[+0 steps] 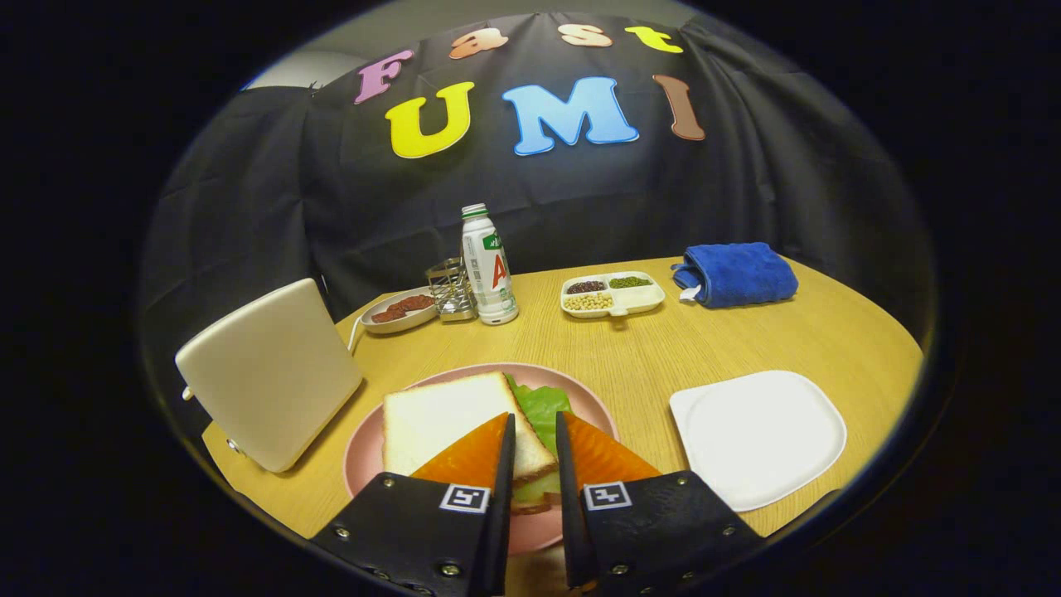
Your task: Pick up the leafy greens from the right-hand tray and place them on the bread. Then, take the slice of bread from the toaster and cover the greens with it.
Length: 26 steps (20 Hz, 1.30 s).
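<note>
- Gripper [535, 423]: fingers drawn close with a narrow gap between them, poised over the near corner of the sandwich; whether they pinch the bread cannot be told.
- Square white bread slice [452, 419] lies atop the green leafy lettuce [543, 406] on the round pink plate [365, 464].
- White square tray [758, 435], at the right, is bare.
- Any release should be level, lest the top slice slide.

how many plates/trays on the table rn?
4: pink plate under the sandwich at the gripper, white tray to its right, small dish by the bottle, divided tray beside the blue towel.
</note>
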### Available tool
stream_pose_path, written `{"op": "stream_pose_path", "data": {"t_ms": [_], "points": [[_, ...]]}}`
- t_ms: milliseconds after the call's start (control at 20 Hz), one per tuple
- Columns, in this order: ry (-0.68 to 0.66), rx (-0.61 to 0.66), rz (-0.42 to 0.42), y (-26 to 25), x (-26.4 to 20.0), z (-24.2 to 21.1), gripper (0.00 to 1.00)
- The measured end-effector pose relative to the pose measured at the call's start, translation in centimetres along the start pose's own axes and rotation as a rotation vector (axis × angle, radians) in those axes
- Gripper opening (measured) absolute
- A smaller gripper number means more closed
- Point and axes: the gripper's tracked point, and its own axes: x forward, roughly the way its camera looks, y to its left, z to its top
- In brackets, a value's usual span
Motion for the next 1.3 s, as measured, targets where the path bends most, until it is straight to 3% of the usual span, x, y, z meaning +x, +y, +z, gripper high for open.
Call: {"op": "stream_pose_path", "data": {"t_ms": [250,350,450,800,1300], "points": [[-0.018,-0.035,-0.005,0.0,-0.1,0.5,0.28],[-0.029,-0.05,-0.004,0.1,-0.4,1.1,0.36],[-0.043,-0.06,0.004,0.1,-0.8,2.0,0.37],[-0.082,-0.125,0.046,0.5,-1.5,5.9,0.37],[-0.077,-0.156,0.122,-4.5,-2.1,11.2,0.37]]}}
